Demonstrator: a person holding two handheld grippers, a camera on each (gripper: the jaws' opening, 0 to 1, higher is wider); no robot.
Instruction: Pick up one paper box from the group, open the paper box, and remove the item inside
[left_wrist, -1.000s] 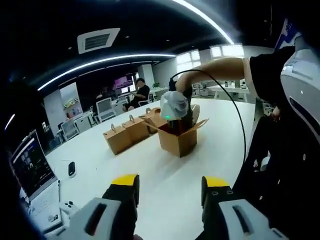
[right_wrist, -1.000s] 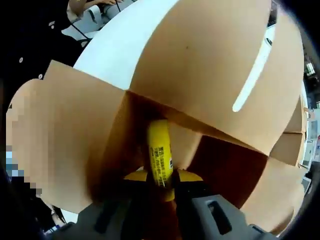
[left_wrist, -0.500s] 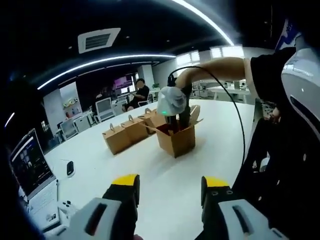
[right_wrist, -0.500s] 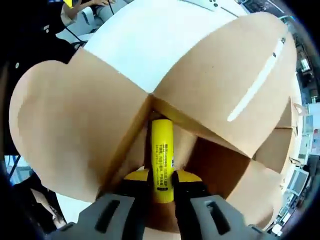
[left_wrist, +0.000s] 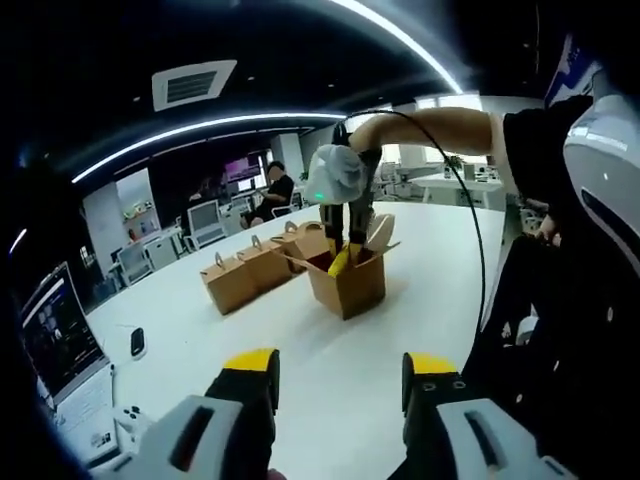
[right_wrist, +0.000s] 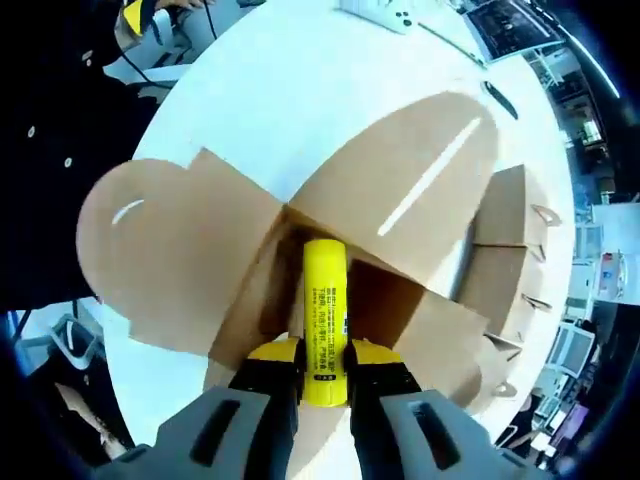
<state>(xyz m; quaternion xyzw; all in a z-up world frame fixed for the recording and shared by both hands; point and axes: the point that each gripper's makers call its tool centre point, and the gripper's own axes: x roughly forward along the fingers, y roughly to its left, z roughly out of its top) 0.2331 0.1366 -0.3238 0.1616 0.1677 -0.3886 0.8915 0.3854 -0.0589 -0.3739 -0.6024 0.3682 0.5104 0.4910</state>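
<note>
Over the open box (right_wrist: 200, 270), the right gripper (right_wrist: 322, 372) pinches a yellow tube (right_wrist: 323, 310) upright, so it clears the flaps. Nearer me the left gripper (left_wrist: 338, 385) waits above the white surface (left_wrist: 300, 350), jaws apart, holding nothing.

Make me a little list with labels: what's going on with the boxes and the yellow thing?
open box: flaps up, on the white table
yellow tube: upright over the open box
right tongs: shut on the yellow tube
left tongs: open, holding nothing, apart from the boxes
closed boxes: in a row beside the open box
</note>
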